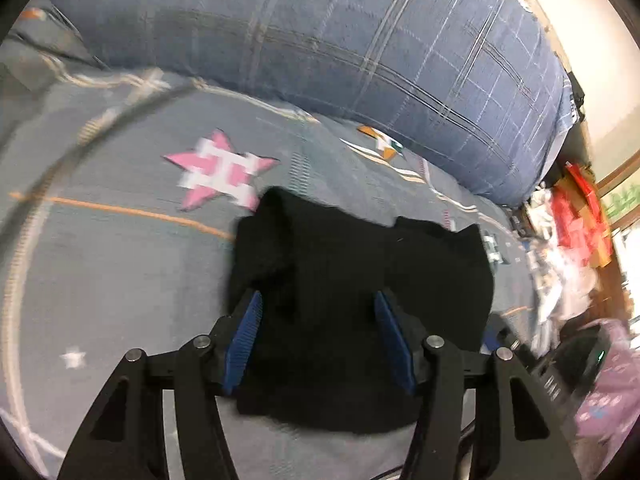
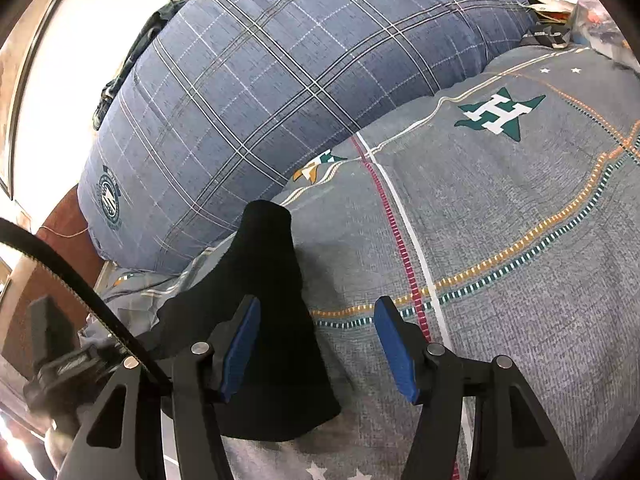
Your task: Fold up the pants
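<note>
Two tongs hover over a grey star-patterned bed sheet, with a blue plaid duvet bunched behind. Left tongs and right tongs both gape wide, gripping nothing. Black pants lie crumpled on the bed, beneath the left tongs and under the right tongs' left finger.

Plain black fabric pants at centre; grey bedsheet with a pink star; blue plaid quilt across the top.

Grey star-printed bedsheet, blue plaid duvet, pale wall.
</note>
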Motion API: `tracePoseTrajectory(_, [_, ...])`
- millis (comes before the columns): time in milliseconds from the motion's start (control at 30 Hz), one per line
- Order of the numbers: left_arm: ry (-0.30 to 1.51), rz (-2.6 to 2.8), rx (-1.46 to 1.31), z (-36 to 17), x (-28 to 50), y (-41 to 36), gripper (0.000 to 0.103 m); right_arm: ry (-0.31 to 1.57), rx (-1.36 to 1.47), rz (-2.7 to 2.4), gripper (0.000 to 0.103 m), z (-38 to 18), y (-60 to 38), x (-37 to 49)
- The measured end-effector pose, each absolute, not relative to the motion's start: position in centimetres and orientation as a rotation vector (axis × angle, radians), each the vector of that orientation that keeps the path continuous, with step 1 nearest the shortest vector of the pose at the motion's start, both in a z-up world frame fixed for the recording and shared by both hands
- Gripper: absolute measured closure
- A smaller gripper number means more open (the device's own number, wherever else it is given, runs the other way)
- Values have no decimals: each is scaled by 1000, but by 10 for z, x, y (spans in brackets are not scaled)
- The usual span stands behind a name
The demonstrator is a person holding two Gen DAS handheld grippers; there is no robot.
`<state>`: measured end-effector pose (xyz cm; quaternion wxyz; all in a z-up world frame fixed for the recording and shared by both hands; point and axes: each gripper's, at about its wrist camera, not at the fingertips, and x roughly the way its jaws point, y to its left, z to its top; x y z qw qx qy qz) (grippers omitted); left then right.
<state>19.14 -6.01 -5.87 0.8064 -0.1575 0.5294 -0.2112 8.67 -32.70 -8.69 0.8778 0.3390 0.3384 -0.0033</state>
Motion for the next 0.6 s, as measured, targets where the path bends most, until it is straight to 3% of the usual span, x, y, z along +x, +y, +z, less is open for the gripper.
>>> tracePoseTrajectory(67, [1137,-479,-293,-59,199,-72,59,714,704,-5,39,-89,-327,90])
tracePoseTrajectory(100, [1139,-467,-257,-58,203,-77,73,717,701,-7,39,-90,-327,90])
tracePoseTrajectory(233, [1132,-443,-237,-53,212,-70,92,706,680,-20,38,-86,-327,94])
tracePoseTrajectory(367, [1106,-399,-217,-49,223,-61,93,655,657,43,38,-58,-324,113])
tracePoseTrajectory(433, [1116,-394,-205,-57,225,-62,93,635,675,143,49,-47,-317,129])
tracePoseTrajectory(600, [1087,-364,-183,-73,223,-65,91,800,818,253,55,-94,-308,189])
